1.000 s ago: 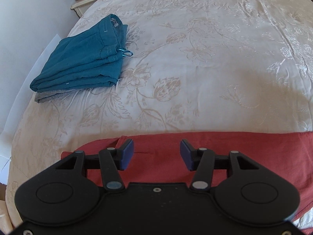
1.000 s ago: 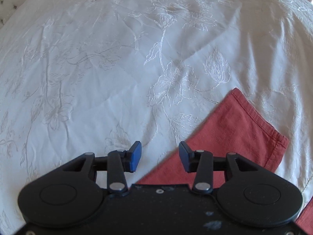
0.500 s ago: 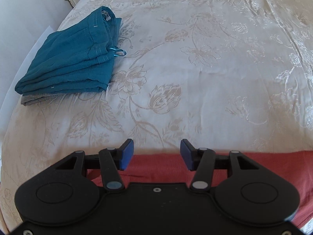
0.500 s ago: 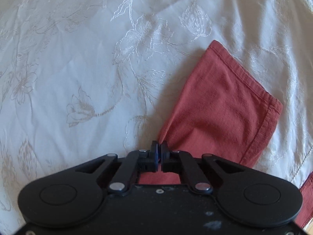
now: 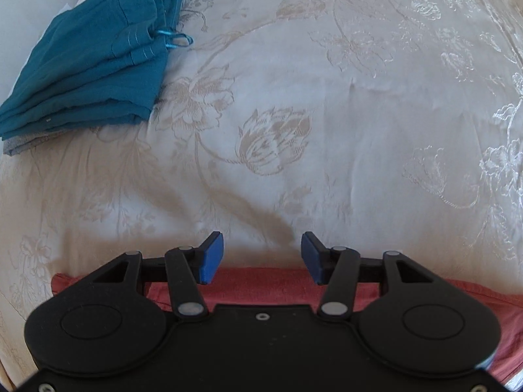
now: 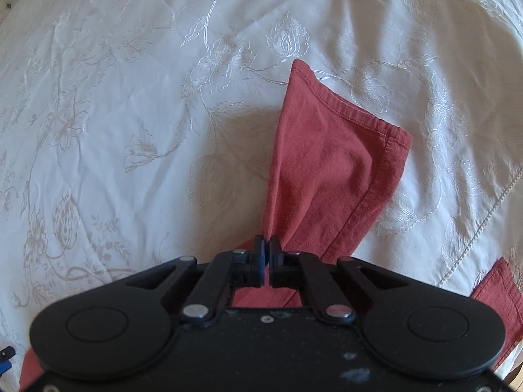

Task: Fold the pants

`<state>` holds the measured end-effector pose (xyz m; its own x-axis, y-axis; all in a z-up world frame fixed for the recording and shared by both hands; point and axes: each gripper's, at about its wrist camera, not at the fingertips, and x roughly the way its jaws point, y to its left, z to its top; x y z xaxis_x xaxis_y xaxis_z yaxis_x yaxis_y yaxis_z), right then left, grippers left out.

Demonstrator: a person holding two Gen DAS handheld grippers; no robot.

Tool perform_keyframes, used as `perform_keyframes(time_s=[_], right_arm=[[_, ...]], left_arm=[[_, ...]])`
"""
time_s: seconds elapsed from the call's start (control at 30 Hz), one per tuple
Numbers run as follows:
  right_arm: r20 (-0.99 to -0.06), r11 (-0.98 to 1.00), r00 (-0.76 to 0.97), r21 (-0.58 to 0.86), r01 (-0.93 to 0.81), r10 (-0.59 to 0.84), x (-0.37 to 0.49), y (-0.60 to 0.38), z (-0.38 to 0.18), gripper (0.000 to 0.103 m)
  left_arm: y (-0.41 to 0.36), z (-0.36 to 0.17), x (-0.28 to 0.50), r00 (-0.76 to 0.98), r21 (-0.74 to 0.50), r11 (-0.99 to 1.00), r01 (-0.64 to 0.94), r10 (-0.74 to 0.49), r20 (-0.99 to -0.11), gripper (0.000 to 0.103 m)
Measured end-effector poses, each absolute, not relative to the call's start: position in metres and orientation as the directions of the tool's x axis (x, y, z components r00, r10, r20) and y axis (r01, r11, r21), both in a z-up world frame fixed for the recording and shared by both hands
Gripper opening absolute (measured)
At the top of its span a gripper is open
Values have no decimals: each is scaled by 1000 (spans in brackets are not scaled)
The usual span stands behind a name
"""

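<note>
The red pants (image 6: pixel 327 170) lie on the bed. My right gripper (image 6: pixel 267 245) is shut on the edge of one leg near its hem and lifts it, so the hemmed end hangs forward and casts a shadow on the cover. A second red piece (image 6: pixel 500 297) shows at the right edge. In the left wrist view the red pants (image 5: pixel 261 281) run as a band under my left gripper (image 5: pixel 262 256), which is open and empty with its blue pads just above the cloth's far edge.
A folded stack of teal pants (image 5: pixel 94 62) sits at the far left of the bed, on a grey garment (image 5: pixel 23 143). The cream floral bedcover (image 5: pixel 327 114) spreads ahead of both grippers.
My right gripper closed on the red leg's edge and has raised it off the cover. My left gripper moved forward and lower, staying open; less red cloth shows ahead of it.
</note>
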<state>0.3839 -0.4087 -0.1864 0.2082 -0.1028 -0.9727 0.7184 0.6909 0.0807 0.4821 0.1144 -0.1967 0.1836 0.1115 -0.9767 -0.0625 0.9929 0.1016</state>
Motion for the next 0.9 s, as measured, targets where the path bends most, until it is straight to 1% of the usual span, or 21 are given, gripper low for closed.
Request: perform_keyframes(time_s=[0.2, 0.3, 0.33, 0.37, 0.4, 0.5, 0.63, 0.7, 0.8, 0.9], right_arm=[[-965, 715, 235, 85, 694, -113, 369, -403, -164, 2], [-961, 711, 250, 98, 697, -113, 356, -404, -151, 2], [-961, 712, 255, 102, 695, -111, 351, -404, -147, 2], [-959, 712, 260, 106, 694, -111, 348, -404, -145, 2], [-958, 712, 265, 110, 693, -110, 345, -403, -141, 2], [-955, 720, 275, 113, 685, -113, 331, -403, -134, 3], [-950, 725, 296, 131, 676, -104, 308, -403, -126, 3], [-947, 730, 307, 143, 668, -95, 296, -402, -123, 3], [-941, 746, 329, 163, 646, -80, 275, -400, -120, 3], [-940, 763, 336, 174, 623, -59, 254, -396, -121, 3]], left_arm=[[115, -198, 476, 166, 60, 992, -107, 77, -983, 59], [112, -199, 477, 153, 52, 995, -89, 65, -986, 58], [110, -199, 474, 154, 51, 995, -81, 63, -986, 47], [111, -198, 472, 158, 39, 996, -82, 52, -986, 31], [112, -196, 467, 157, 15, 995, -97, 30, -987, 0], [124, -180, 447, 217, -75, 984, -162, -38, -975, 1], [126, -140, 406, 332, -34, 992, -121, 8, -943, 1], [131, -121, 382, 371, -34, 993, -116, 12, -928, 1], [139, -102, 347, 404, -24, 992, -121, 27, -914, 1], [145, -94, 316, 394, -3, 989, -146, 56, -917, 1]])
